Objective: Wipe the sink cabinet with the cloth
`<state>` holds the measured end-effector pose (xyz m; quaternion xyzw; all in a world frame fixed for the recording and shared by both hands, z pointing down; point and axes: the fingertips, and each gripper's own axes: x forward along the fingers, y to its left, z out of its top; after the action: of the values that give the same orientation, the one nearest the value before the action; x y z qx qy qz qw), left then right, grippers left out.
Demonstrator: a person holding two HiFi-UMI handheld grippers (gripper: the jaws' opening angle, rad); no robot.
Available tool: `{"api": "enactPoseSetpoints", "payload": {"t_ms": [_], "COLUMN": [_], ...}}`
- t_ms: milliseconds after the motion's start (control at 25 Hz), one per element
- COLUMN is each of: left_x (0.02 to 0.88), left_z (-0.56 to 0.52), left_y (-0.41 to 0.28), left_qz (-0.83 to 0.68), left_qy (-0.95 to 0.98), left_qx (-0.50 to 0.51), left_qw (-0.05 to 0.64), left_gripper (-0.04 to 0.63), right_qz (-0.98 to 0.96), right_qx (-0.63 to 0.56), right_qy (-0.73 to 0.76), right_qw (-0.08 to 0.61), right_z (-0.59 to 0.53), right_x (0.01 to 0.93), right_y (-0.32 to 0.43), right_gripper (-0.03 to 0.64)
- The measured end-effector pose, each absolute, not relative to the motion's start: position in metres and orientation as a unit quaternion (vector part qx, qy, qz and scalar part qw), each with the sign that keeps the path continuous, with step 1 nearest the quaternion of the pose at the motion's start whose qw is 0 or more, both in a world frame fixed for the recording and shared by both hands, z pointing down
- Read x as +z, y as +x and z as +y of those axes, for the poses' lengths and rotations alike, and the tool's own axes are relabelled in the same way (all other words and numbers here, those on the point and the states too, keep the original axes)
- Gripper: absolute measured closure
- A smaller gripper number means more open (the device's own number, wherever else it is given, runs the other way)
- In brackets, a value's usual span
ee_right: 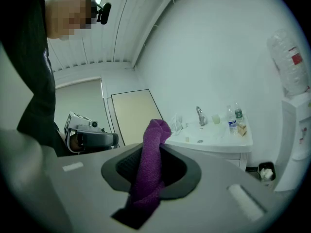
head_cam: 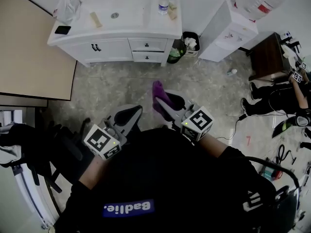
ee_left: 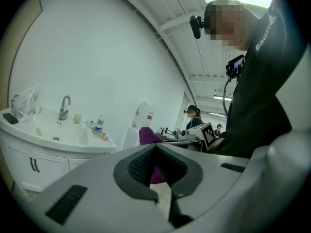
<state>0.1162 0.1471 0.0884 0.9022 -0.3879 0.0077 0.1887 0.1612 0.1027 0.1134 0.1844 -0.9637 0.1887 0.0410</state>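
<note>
Head view: the R gripper is near the centre of the frame, and its jaws are closed on the purple cloth. In the right gripper view the cloth stands up betw. the two dark pads; its top end pokes out over the tips and the rest hangs down at the lower centre. The pads press on it from both sides.

The L gripper is just beside, at centre-left of the head view and a bit lower. In the left gripper view the L gripper has its tips together and nothing is betw. them; the purple seen behind the pads is the cloth of the other gripper.

The sink cabinet is white w/ drawers and sits at the upper left-centre of the head view, well apart from both grippers, w/ floor between. On its top are a water bottle, a black phone and a plastic bag. A small bin stands just beside it, to the right. The cloth does not touch the cabinet.
</note>
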Motion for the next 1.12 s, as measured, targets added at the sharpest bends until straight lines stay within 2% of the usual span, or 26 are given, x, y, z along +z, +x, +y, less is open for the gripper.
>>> {"api": "enactPoseSetpoints", "payload": {"t_ms": [240,600,840,1120], "left_x": [0.114,0.142,0.19,0.297], "left_z": [0.099,0.014,-0.03,-0.079], "left_y": [0.032,-0.092,-0.108,-0.098], "left_qz": [-0.333,-0.311,-0.333,-0.376], "left_qy": [0.922,0.937,0.93,0.914], "left_qx": [0.01,0.012,0.0,-0.019], "left_qw": [0.195,0.162,0.154,0.149], "left_gripper": [0.606,0.606,0.606,0.606], "right_qz": [-0.951,-0.94,-0.936,-0.918], "right_qx": [0.197,0.172,0.113,0.018], "right_qy": [0.227,0.279,0.292,0.325], "right_qw": [0.072,0.097,0.16,0.224], "right_z": [0.051,-0.029,-0.073,-0.148], "right_x": [0.146,0.184,0.26,0.393], "right_y": [0.077,-0.038,-0.042,-0.029], "right_gripper": [0.541,0.54,0.54,0.54]}}
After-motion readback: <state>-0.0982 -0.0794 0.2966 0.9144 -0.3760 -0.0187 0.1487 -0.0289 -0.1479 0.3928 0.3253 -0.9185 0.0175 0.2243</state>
